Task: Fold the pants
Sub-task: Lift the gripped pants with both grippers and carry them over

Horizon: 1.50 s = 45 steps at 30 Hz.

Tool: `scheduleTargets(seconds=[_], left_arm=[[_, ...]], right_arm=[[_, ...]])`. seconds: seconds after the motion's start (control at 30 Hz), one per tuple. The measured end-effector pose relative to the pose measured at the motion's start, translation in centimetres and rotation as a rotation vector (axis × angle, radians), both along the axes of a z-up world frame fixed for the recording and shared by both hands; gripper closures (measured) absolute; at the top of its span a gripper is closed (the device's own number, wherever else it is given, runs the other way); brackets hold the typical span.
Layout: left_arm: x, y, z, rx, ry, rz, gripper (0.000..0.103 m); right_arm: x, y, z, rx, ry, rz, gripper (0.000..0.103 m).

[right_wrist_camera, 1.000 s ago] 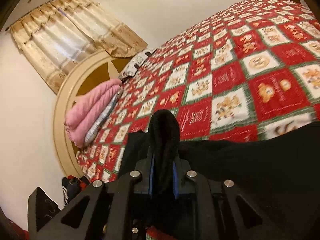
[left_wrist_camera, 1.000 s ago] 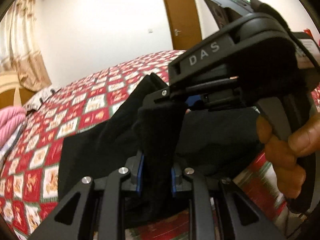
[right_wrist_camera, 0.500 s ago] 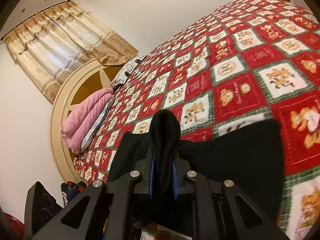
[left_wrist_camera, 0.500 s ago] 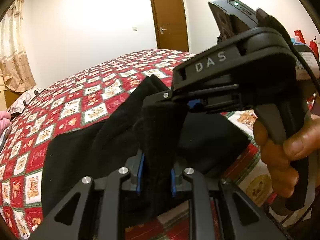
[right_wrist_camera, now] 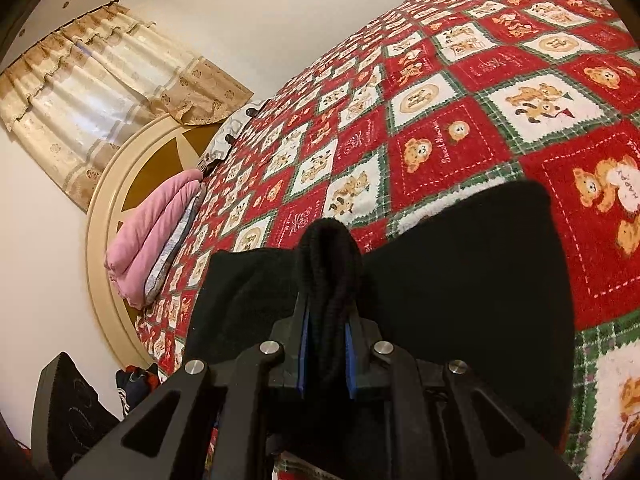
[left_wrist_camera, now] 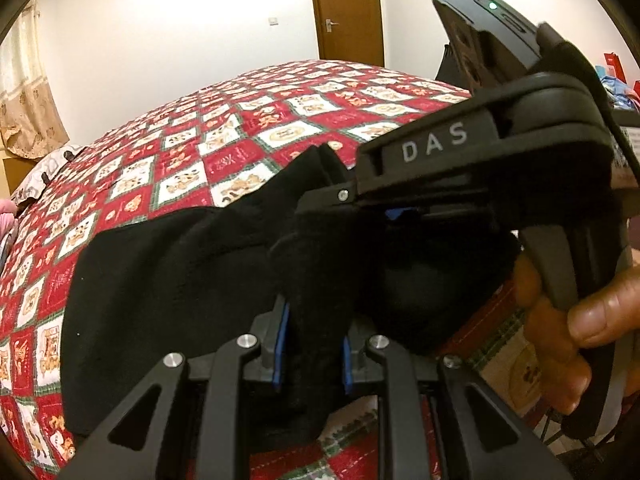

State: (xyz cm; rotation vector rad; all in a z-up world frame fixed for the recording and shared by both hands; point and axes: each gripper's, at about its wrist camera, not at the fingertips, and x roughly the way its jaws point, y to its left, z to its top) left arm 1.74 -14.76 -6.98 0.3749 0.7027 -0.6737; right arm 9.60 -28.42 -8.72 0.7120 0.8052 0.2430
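The black pants (left_wrist_camera: 160, 280) lie partly spread on the red patchwork bedspread (left_wrist_camera: 248, 128). My left gripper (left_wrist_camera: 314, 344) is shut on a bunched fold of the black cloth, which rises between its blue pads. In the left wrist view the right gripper (left_wrist_camera: 332, 184) reaches in from the right, held by a hand (left_wrist_camera: 568, 332), and pinches the same edge of cloth just ahead. In the right wrist view my right gripper (right_wrist_camera: 326, 344) is shut on a thick roll of the pants (right_wrist_camera: 460, 280), whose flat part lies on the bedspread (right_wrist_camera: 440, 128) to the right.
A folded pink blanket (right_wrist_camera: 152, 236) rests against the round cream headboard (right_wrist_camera: 104, 216) at the bed's far end. A brown door (left_wrist_camera: 346, 12) stands behind the bed. Curtains (right_wrist_camera: 92, 92) hang by the headboard. Dark things (right_wrist_camera: 68, 412) lie on the floor at lower left.
Both grippers have sunk toward the bed with the cloth still pinched. More of the black pants now lies flat on the bedspread, and the bed looks nearer in both views.
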Motion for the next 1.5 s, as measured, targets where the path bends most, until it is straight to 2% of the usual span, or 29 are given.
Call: scheduleTargets(seconds=[0.5, 0.63, 1.0, 1.13, 1.23, 1.3, 1.37, 1.43, 1.5], left_arm=[[1.0, -0.6, -0.1, -0.002, 0.027, 0.007, 0.081], [0.6, -1.3, 0.0, 0.003, 0.008, -0.013, 0.081], [-0.1, -3.7, 0.3, -0.026, 0.030, -0.080, 0.080], [-0.6, -3.4, 0.2, -0.032, 0.046, -0.136, 0.064], [-0.5, -1.3, 1.2, -0.065, 0.088, -0.170, 0.054], [0.0, 1.1, 2.2, -0.087, 0.086, -0.141, 0.047], [1.3, 4.1, 3.4, -0.108, 0.068, -0.067, 0.040], [2.9, 6.7, 4.3, -0.126, 0.053, 0.007, 0.040], [5.0, 9.2, 5.0, -0.149, 0.032, 0.105, 0.039]], right_arm=[[-0.2, 0.4, 0.3, -0.050, 0.018, -0.008, 0.088], [-0.3, -0.3, 0.7, -0.045, 0.019, 0.005, 0.088], [-1.7, -3.0, 1.6, -0.086, 0.003, -0.008, 0.088], [-1.9, -3.8, 0.5, -0.080, 0.016, -0.012, 0.088], [-2.2, -5.0, -0.4, 0.007, 0.007, -0.026, 0.085], [-2.9, -5.8, 0.1, 0.050, -0.010, -0.039, 0.082], [-4.5, -7.3, 1.3, 0.061, -0.049, -0.100, 0.082], [-6.5, -8.6, 3.0, -0.002, -0.071, -0.214, 0.081], [-7.6, -7.8, 5.0, -0.092, -0.123, -0.215, 0.081]])
